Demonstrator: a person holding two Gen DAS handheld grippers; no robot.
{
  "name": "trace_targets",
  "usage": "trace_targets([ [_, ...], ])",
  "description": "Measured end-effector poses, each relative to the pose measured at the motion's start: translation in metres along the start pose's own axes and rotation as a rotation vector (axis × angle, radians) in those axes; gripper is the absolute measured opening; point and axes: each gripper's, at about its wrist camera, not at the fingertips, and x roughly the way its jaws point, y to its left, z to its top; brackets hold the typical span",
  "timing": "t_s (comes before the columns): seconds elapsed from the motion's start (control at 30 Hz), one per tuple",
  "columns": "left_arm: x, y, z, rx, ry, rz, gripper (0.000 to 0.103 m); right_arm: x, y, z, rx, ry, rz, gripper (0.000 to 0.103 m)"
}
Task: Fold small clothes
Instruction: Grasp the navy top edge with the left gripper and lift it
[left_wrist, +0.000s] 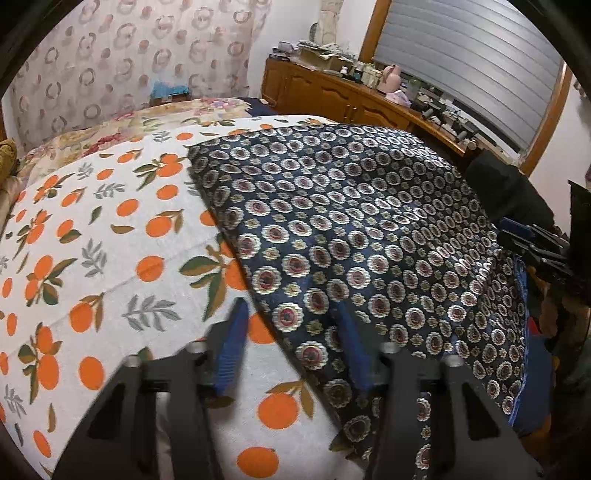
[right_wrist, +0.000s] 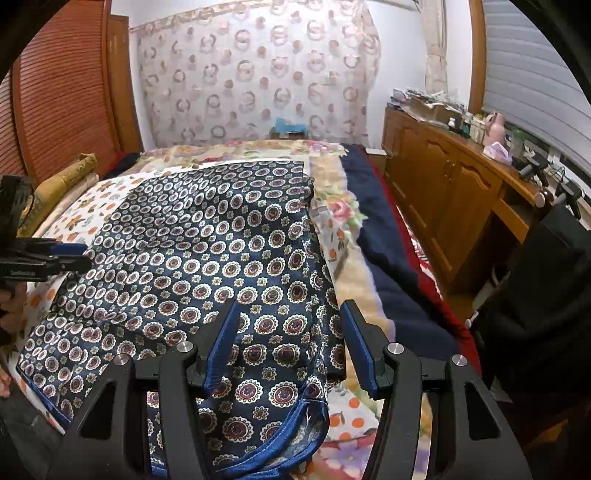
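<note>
Fabric covers most of the bed: a navy garment printed with small round medallions lies spread flat over a white sheet patterned with oranges and leaves. A blue-trimmed edge of the garment hangs off the near side of the bed in the right wrist view.

The left gripper hovers at the garment's left border, one blue finger over the orange sheet and the other over the navy cloth. Its jaws stand apart with the cloth's edge lying between them, and the fingers do not press on the fabric.

The right gripper sits over the garment's near right corner. Its jaws are open too, the left finger above the navy cloth and the right finger just past the cloth's right edge, over the floral quilt beneath. Nothing is clamped.

Behind the bed hangs a curtain with ring motifs, and a wooden cabinet runs along the right wall, its top crowded with bottles and boxes.
</note>
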Motion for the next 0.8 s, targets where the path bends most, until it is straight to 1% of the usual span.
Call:
trace_targets([
  [0.03, 0.001, 0.000, 0.001, -0.001, 0.003, -0.013, 0.019, 0.000, 0.000, 0.000, 0.001, 0.000, 0.000, 0.057],
  [0.07, 0.003, -0.001, 0.001, 0.001, 0.007, -0.022, 0.014, 0.000, 0.000, 0.000, 0.002, 0.000, 0.001, 0.057],
  [0.1, 0.003, -0.004, 0.000, 0.014, 0.003, -0.028, 0.005, 0.000, -0.001, -0.001, 0.004, 0.000, 0.002, 0.057],
  [0.13, 0.003, -0.005, 0.000, 0.021, 0.006, -0.040, 0.001, -0.001, -0.001, -0.001, 0.006, 0.000, 0.003, 0.057],
  [0.23, -0.004, -0.007, 0.002, 0.035, -0.009, -0.040, 0.000, -0.001, -0.003, -0.001, 0.007, 0.001, 0.008, 0.057],
  [0.37, -0.034, -0.006, 0.008, 0.034, -0.081, -0.028, 0.000, -0.003, -0.003, 0.003, 0.001, -0.008, 0.012, 0.057],
  [0.43, -0.049, -0.002, 0.012, 0.031, -0.114, -0.013, 0.000, -0.004, -0.002, 0.007, 0.002, -0.017, 0.020, 0.057],
  [0.5, -0.067, 0.007, 0.014, 0.025, -0.148, 0.018, 0.000, -0.004, -0.001, 0.011, 0.000, -0.025, 0.027, 0.057],
  [0.53, -0.074, 0.013, 0.015, 0.026, -0.157, 0.033, 0.000, -0.004, 0.001, 0.014, -0.004, -0.031, 0.033, 0.057],
  [0.67, -0.104, 0.051, 0.012, -0.028, -0.195, 0.102, 0.000, -0.003, 0.016, 0.023, -0.029, -0.046, 0.058, 0.057],
  [0.8, -0.128, 0.092, 0.000, -0.072, -0.205, 0.198, 0.000, -0.001, 0.035, 0.030, -0.056, -0.058, 0.091, 0.058],
])
